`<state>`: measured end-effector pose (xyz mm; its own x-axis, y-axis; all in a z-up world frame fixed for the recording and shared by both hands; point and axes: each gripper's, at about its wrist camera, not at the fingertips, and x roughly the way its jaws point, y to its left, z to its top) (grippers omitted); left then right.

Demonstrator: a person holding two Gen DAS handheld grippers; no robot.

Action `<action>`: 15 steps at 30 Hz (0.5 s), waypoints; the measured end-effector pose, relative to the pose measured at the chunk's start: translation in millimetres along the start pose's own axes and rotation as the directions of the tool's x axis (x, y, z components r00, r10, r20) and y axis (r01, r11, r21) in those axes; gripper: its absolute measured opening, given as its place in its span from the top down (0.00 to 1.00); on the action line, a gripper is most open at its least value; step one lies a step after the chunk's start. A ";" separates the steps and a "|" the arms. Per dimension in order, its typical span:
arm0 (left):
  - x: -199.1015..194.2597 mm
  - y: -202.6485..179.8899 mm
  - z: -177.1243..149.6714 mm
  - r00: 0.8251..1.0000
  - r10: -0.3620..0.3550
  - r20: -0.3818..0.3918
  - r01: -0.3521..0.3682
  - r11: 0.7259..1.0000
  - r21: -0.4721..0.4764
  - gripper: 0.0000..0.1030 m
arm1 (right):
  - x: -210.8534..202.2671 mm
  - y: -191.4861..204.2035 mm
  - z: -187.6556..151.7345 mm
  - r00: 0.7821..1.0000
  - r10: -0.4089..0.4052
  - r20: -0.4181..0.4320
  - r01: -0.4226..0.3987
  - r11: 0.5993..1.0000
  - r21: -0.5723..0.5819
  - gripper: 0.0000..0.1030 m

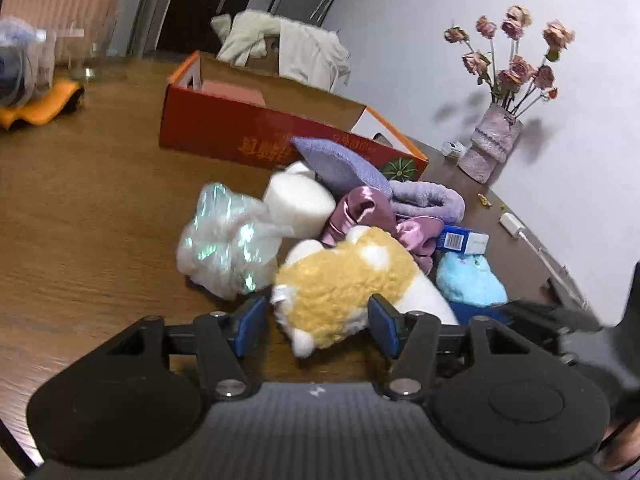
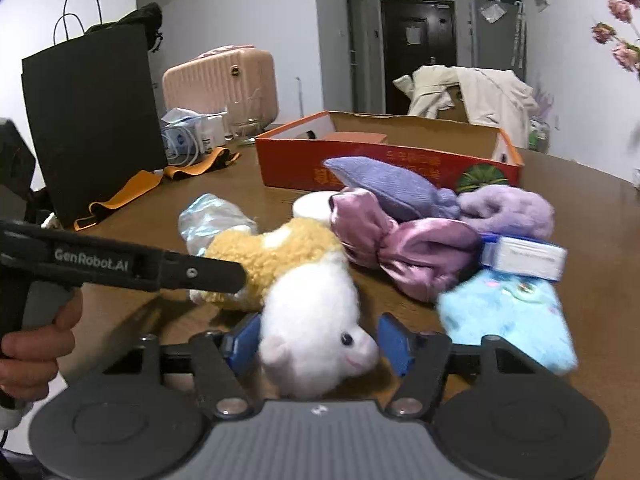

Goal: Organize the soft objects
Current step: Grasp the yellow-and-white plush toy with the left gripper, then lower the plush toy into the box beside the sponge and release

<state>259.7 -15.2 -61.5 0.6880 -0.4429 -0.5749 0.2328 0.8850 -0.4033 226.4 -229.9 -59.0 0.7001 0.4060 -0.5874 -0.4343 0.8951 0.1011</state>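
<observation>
A yellow-and-white plush toy (image 1: 344, 280) lies on the wooden table (image 1: 88, 200). My left gripper (image 1: 316, 326) is open, its blue pads on either side of the plush's yellow rear. My right gripper (image 2: 318, 344) is open around the plush's white head (image 2: 316, 344). The left gripper's finger (image 2: 192, 270) shows at the plush's back in the right wrist view. Behind lie a pink satin bow (image 2: 404, 248), a purple pouch (image 2: 396, 188), a lilac towel (image 2: 508, 208), a blue fuzzy sock (image 2: 512, 312), a white sponge (image 1: 298, 204) and a crinkly plastic bag (image 1: 228, 240).
An open red cardboard box (image 1: 248, 132) stands behind the pile. A small blue-and-white carton (image 2: 524, 256) rests on the sock. A vase of dried roses (image 1: 490, 144) stands at the right by the wall. A black paper bag (image 2: 92, 120) and orange strap (image 2: 132, 192) sit at left.
</observation>
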 end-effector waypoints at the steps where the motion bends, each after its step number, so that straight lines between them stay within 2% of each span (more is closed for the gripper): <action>1: 1.7 -3.2 0.5 1.000 -0.001 -0.006 0.001 1.000 -0.007 0.50 | 2.6 0.7 0.0 1.000 -0.007 -0.010 0.007 1.000 0.003 0.44; 4: -4.0 -16.2 -3.3 1.000 0.003 0.010 -0.003 0.999 0.053 0.52 | -7.2 3.2 -4.0 1.000 -0.022 -0.016 0.023 0.999 0.028 0.47; 9: -13.5 -26.6 -12.6 0.999 -0.041 -0.005 0.042 0.998 0.048 0.53 | -34.7 6.5 -22.0 0.999 -0.054 -0.005 0.054 0.992 0.110 0.49; 13: -28.8 -43.7 -8.8 0.996 -0.075 0.056 0.069 0.992 0.101 0.53 | -58.6 9.9 -20.1 0.994 -0.096 0.051 0.088 0.987 0.134 0.49; 15: -34.6 -52.0 5.3 0.991 -0.101 0.083 0.091 0.988 0.121 0.53 | -69.5 8.1 -11.0 0.990 -0.111 0.090 0.098 0.986 0.135 0.49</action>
<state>227.4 -45.2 -16.9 0.7157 -0.5169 -0.4696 0.3758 0.8518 -0.3649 168.0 -252.9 -26.3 0.7919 0.3191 -0.5206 -0.2831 0.9473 0.1500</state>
